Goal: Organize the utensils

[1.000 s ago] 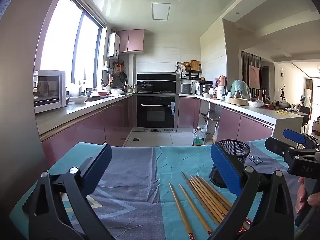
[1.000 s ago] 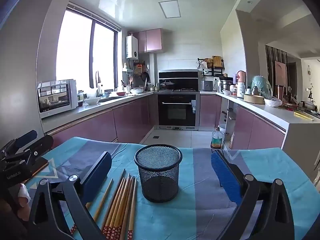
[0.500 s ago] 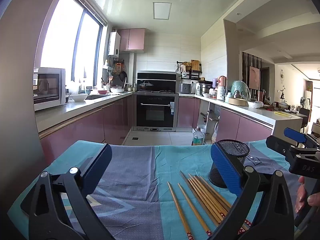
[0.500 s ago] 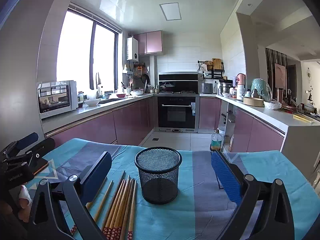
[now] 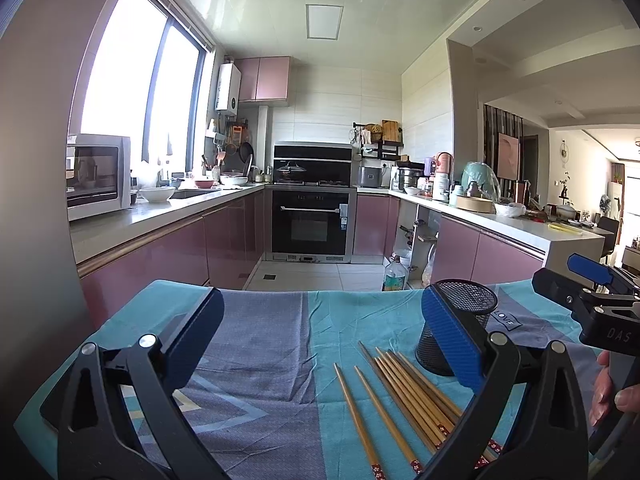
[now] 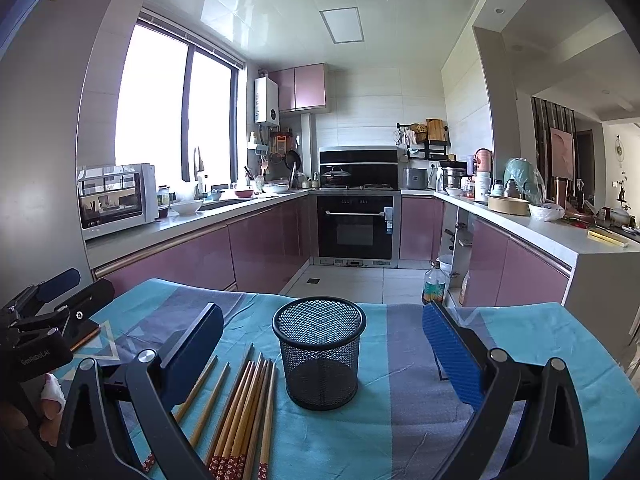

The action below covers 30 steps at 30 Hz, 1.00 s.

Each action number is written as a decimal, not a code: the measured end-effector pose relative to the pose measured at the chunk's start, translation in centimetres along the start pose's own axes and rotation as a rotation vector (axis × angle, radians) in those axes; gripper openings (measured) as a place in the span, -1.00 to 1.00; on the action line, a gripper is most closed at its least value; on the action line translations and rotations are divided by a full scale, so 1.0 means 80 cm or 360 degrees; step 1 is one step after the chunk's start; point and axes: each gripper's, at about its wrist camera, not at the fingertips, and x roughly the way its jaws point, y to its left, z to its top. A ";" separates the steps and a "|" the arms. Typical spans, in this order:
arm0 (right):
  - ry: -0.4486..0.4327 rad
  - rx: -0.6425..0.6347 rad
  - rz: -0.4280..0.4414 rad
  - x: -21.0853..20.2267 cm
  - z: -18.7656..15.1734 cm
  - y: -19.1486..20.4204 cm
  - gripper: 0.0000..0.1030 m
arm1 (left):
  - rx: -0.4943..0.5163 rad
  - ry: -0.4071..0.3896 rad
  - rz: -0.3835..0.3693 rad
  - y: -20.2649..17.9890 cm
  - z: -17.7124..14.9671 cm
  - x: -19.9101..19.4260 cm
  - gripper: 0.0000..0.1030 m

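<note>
Here, both the left gripper (image 5: 320,344) and right gripper (image 6: 322,350) hover with jaws spread, empty. The chopsticks (image 6: 244,404) lie loose on the cloth-covered surface (image 6: 400,420), just beside the upright mesh holder (image 6: 319,350). Likely light, stiff and smooth, they would suit a mid-shaft pinch.

Black clamp-style left gripper (image 5: 320,344) and right gripper (image 6: 322,350) with silver screws carry blue textured fingers (image 5: 450,336).

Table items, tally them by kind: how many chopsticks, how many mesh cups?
chopsticks: 8 (2 loose, about 6 in an overlapping bundle, so the count is approximate)
mesh cup: 1
Total: 9
</note>
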 end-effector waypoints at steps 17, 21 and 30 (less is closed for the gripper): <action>-0.0017 0.0009 0.0010 -0.003 0.000 -0.001 0.87 | -0.0005 0.0000 -0.0004 0.002 0.001 0.000 0.89; -0.0018 0.0010 0.0011 -0.004 0.000 -0.001 0.87 | -0.0005 0.0001 -0.0002 0.002 0.000 0.001 0.89; -0.0015 0.0011 0.0017 -0.004 0.000 -0.001 0.87 | -0.0007 0.0001 -0.0003 0.002 0.001 0.001 0.89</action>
